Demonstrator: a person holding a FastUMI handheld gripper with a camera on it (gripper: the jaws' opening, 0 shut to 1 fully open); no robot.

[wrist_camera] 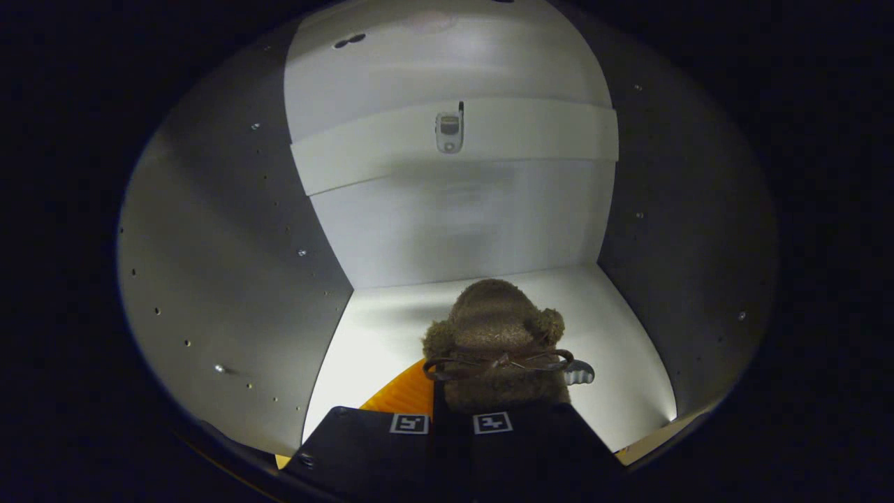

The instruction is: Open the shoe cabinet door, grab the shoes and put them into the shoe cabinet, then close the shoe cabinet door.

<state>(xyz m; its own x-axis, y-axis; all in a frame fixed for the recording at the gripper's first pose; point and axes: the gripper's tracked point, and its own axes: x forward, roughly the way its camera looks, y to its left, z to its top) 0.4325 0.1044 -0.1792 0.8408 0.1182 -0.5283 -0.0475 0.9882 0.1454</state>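
Gripper [447, 412] reaches into the open shoe cabinet [230, 279], fingers clenched on a fuzzy brown slipper [497, 328]. The slipper runs straight ahead of the fingers, toe toward the back wall, over the cabinet floor [614, 349]. Whether its orange sole [401, 395] touches that floor cannot be told. The heel is hidden by the fingers.

The gripper [452, 412] fingertips are hidden against the heel of the fuzzy shoe [497, 328]; grip cannot be confirmed. The shoe's sole and the orange object [401, 395] beneath it are largely covered.
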